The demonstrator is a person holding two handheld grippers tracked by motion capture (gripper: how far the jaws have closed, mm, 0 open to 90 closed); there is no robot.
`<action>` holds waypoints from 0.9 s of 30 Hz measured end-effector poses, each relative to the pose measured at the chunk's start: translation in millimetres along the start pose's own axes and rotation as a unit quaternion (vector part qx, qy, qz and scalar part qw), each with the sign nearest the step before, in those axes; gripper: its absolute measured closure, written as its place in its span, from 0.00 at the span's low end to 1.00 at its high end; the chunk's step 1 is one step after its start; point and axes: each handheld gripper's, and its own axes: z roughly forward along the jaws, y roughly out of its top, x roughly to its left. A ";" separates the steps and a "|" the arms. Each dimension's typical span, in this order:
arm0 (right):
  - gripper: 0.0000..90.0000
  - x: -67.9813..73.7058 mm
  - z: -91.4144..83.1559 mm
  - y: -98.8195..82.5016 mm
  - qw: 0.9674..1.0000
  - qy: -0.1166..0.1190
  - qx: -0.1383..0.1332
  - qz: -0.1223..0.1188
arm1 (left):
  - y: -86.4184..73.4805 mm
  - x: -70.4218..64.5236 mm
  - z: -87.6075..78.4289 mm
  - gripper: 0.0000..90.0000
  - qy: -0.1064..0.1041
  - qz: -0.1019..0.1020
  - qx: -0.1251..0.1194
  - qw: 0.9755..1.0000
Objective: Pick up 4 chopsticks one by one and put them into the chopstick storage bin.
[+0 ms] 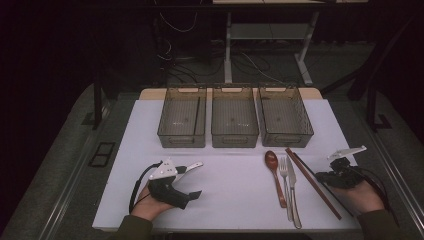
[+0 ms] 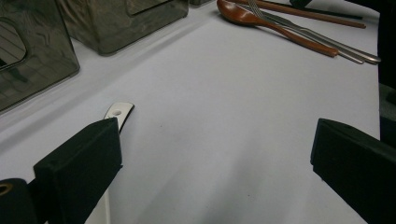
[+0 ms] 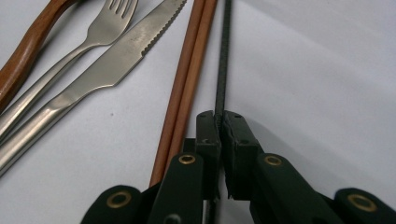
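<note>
White tabletop (image 1: 225, 175); right gripper (image 3: 220, 122) pinching black chopstick (image 3: 223, 56), brown pair (image 3: 187, 79) just alongside; left gripper (image 2: 215, 158) spread, idle; bins (image 1: 234, 120) mostly unfilled.

Both matte black two-jaw grippers, left (image 1: 196, 179) and right (image 1: 322, 176), carry pale three-cornered plates, trailing black cables, brass-coloured rivets and block-shaped pads; the person's sleeves (image 1: 134, 229) are dark olive.

White bench (image 1: 230, 170) has three clear bins (image 1: 234, 122) lined up at the back, then wooden spoon (image 1: 274, 175), fork (image 1: 284, 182), knife (image 1: 293, 192) and brown chopsticks (image 1: 312, 182) side by side right of centre.
</note>
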 end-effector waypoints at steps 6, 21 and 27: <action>0.95 -3.8 0.0 -0.3 1.000 -0.005 -0.007 0.007 | 0.0 0.0 0.0 0.01 0.000 0.000 -0.001 1.000; 0.95 -21.0 -13.0 -2.9 0.998 0.019 -0.046 0.038 | 0.2 0.0 0.2 0.01 -0.001 0.001 0.000 1.000; 0.95 -20.7 -19.2 -1.8 0.997 0.023 -0.062 0.030 | 0.1 0.0 0.1 0.01 -0.001 0.000 0.000 1.000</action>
